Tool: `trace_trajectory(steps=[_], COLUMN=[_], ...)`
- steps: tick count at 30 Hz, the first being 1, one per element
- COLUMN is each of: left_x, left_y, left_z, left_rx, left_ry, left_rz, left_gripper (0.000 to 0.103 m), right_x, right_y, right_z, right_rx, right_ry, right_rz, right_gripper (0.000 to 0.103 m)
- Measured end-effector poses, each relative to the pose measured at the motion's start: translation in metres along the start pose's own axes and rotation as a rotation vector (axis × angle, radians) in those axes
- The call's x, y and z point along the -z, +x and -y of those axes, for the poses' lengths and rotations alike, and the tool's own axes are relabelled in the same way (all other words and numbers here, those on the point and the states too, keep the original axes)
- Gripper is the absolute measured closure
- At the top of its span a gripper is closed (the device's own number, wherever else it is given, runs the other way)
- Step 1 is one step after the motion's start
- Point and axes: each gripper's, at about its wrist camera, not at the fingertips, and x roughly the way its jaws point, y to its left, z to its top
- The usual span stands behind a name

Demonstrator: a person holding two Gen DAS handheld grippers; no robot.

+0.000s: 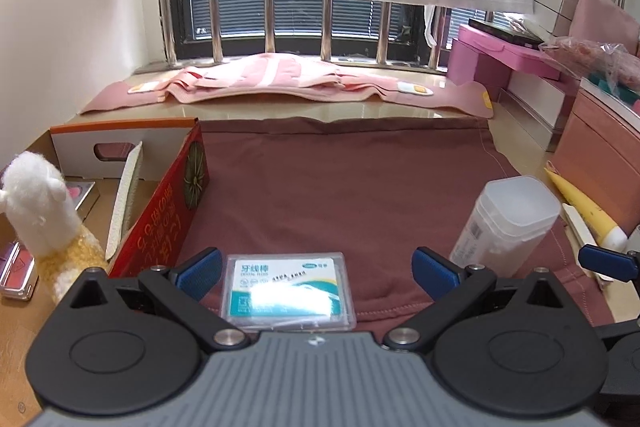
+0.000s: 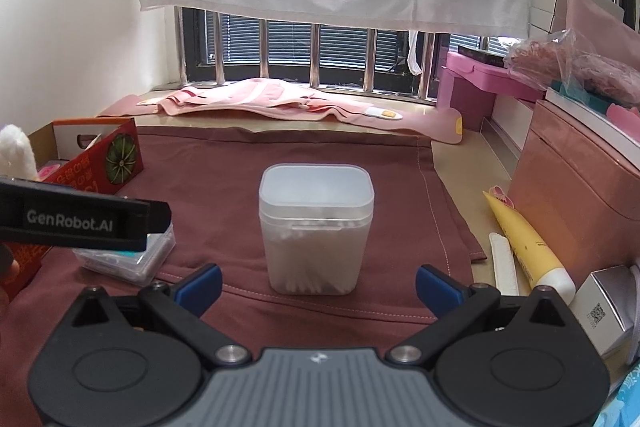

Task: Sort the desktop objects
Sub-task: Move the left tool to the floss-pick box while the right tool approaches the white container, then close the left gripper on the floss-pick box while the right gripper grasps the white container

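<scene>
A flat clear dental floss box (image 1: 289, 291) with a blue-green label lies on the maroon cloth (image 1: 340, 187), between the blue pads of my open left gripper (image 1: 318, 273); the pads stand apart from it. A frosted cotton swab jar (image 2: 316, 231) stands upright on the cloth, just ahead of my open right gripper (image 2: 318, 287), centred between its fingers. The jar (image 1: 506, 223) also shows at the right of the left wrist view. The floss box (image 2: 132, 255) lies partly hidden under the left gripper's black body (image 2: 80, 221).
A red and orange cardboard box (image 1: 160, 227) at the left holds a white plush toy (image 1: 40, 203), a nail file and pink cases. At the right lie a yellow tube (image 2: 528, 243), a white file (image 2: 504, 263), a small silver carton (image 2: 608, 307) and a pink case (image 2: 576, 179).
</scene>
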Motion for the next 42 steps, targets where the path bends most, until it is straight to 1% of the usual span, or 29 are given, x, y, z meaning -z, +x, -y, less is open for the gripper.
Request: trace_trajectory(steps=[3, 6, 11, 15, 23, 28, 31, 37, 42], left_x=[0.003, 0.005, 0.005, 0.004, 0.003, -0.001, -0.001, 0.001, 0.001], left_y=[0.001, 0.005, 0.015, 0.024, 0.036, 0.048, 0.05, 0.057, 0.058], left_z=[0.001, 0.003, 0.0, 0.0, -0.007, -0.011, -0.012, -0.018, -0.017], left_rx=[0.014, 0.0, -0.004, -0.019, -0.032, -0.028, -0.028, -0.034, -0.035], left_ry=[0.003, 0.021, 0.0, 0.007, -0.029, -0.065, -0.063, -0.082, -0.075], left_rz=[0.015, 0.009, -0.022, -0.037, -0.099, -0.175, -0.18, -0.215, -0.218], left_gripper=[0.0, 0.0, 0.0, 0.0, 0.0, 0.0, 0.0, 0.0, 0.0], right_x=[-0.001, -0.003, -0.004, -0.005, -0.006, -0.006, -0.007, -0.006, -0.006], right_y=[0.006, 0.011, 0.02, 0.026, 0.039, 0.045, 0.047, 0.053, 0.056], right_z=[0.003, 0.006, 0.007, 0.007, 0.007, 0.008, 0.008, 0.006, 0.005], right_rx=[-0.005, -0.008, 0.008, 0.013, 0.024, 0.035, 0.039, 0.046, 0.052], right_ry=[0.016, 0.028, 0.02, 0.02, 0.003, 0.002, -0.001, -0.018, -0.028], right_rz=[-0.007, -0.012, -0.017, -0.021, -0.037, -0.044, -0.044, -0.051, -0.048], right_gripper=[0.0, 0.0, 0.0, 0.0, 0.0, 0.0, 0.0, 0.0, 0.0])
